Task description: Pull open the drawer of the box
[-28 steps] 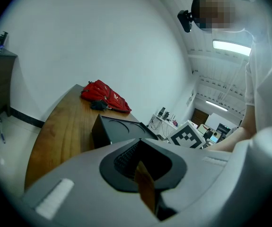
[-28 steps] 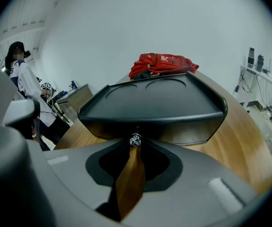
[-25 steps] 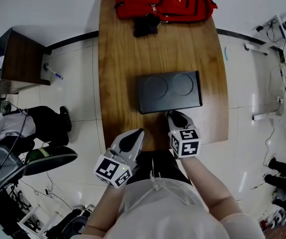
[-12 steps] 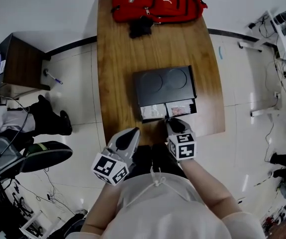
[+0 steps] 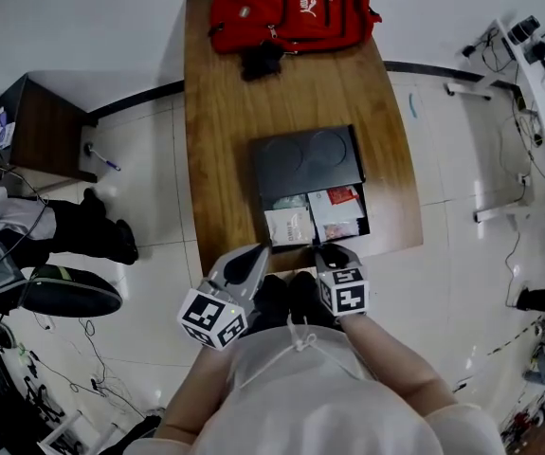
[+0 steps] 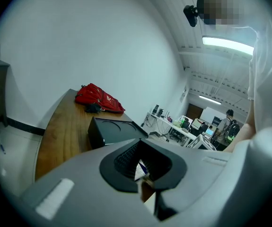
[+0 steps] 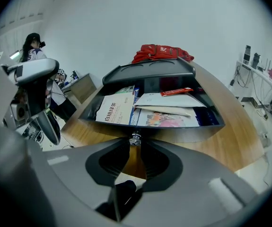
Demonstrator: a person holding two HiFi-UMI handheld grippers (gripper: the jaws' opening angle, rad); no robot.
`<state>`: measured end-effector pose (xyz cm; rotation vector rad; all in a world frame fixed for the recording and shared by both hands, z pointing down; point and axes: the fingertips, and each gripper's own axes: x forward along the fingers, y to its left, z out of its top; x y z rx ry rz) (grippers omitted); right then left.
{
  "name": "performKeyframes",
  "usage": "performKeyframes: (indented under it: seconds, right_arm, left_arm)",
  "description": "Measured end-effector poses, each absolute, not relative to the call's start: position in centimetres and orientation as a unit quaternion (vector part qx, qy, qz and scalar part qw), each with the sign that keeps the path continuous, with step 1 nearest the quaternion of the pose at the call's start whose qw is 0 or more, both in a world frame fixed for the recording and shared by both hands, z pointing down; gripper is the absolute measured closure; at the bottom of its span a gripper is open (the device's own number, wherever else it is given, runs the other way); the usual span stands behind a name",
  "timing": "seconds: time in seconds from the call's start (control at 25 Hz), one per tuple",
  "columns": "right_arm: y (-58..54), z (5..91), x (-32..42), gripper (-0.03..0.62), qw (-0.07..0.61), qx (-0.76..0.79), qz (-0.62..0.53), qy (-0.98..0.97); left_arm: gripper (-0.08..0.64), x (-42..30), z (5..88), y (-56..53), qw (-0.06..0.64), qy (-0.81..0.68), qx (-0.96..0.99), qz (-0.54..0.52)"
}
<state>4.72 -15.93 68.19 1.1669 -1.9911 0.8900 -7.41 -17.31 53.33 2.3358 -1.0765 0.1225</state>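
A flat black box (image 5: 305,162) lies on the wooden table (image 5: 220,112). Its drawer (image 5: 364,218) stands pulled out toward me. Inside lie a white booklet (image 5: 289,226), other papers and a red packet (image 5: 341,195). My right gripper (image 5: 327,249) sits at the drawer's front wall (image 7: 173,134), shut on the small metal knob (image 7: 135,138). The box top (image 7: 150,72) rises behind the drawer. My left gripper (image 5: 256,251) hovers at the table's near edge, left of the drawer, with its jaws together and holding nothing. From the left gripper view the box (image 6: 109,131) lies ahead.
A red backpack (image 5: 286,8) and a black item (image 5: 261,60) lie at the table's far end. A dark cabinet (image 5: 49,131) and a seated person (image 5: 26,226) are at the left. Desks with cables line the right wall (image 5: 537,55).
The drawer was closed a second ago and has slid out toward me, showing its papers. My right gripper drew back with the knob. The left gripper barely moved.
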Motion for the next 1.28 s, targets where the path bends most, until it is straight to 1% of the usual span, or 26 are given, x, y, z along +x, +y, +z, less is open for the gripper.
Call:
performKeyframes:
  seconds: [0.24,0.4,0.52,0.56,0.68,0.8,1.0,1.28]
  right_arm:
    - [-15.2,68.1,5.2,0.520,0.317,0.446,0.360,-0.756]
    - [-14.5,67.5,5.2,0.526,0.322,0.441,0.361,-0.756]
    - [-14.5,65.1,5.4,0.527,0.295,0.442,0.368,-0.763]
    - [-15.0,63.8,5.5,0.536,0.280,0.445,0.363,-0.769]
    - [-17.2,59.5,5.9,0.588,0.241,0.463,0.310,-0.795]
    - [-19.1,55.4,6.1,0.589,0.223,0.478,0.250,-0.812]
    - [-19.8,51.0,5.4,0.589,0.194,0.490,0.203,-0.826]
    - [-18.1,49.9,4.1,0.588,0.176,0.509,0.150,-0.829]
  left_arm:
    - [0.554,-7.1,53.4,-16.3,0.279,-0.401,0.871,0.048]
    - [0.554,-7.5,53.4,-15.9,0.279,-0.406,0.869,0.048]
    - [0.554,-7.8,52.5,-16.1,0.270,-0.413,0.869,0.040]
    - [0.554,-7.8,52.0,-16.4,0.265,-0.414,0.870,0.035]
    - [0.554,-7.9,50.1,-17.0,0.244,-0.418,0.875,0.020]
    - [0.554,-7.9,47.8,-17.5,0.222,-0.417,0.881,0.006]
    - [0.554,-8.4,44.7,-17.8,0.193,-0.409,0.892,-0.011]
    - [0.554,-9.2,45.7,-15.9,0.203,-0.385,0.900,0.004]
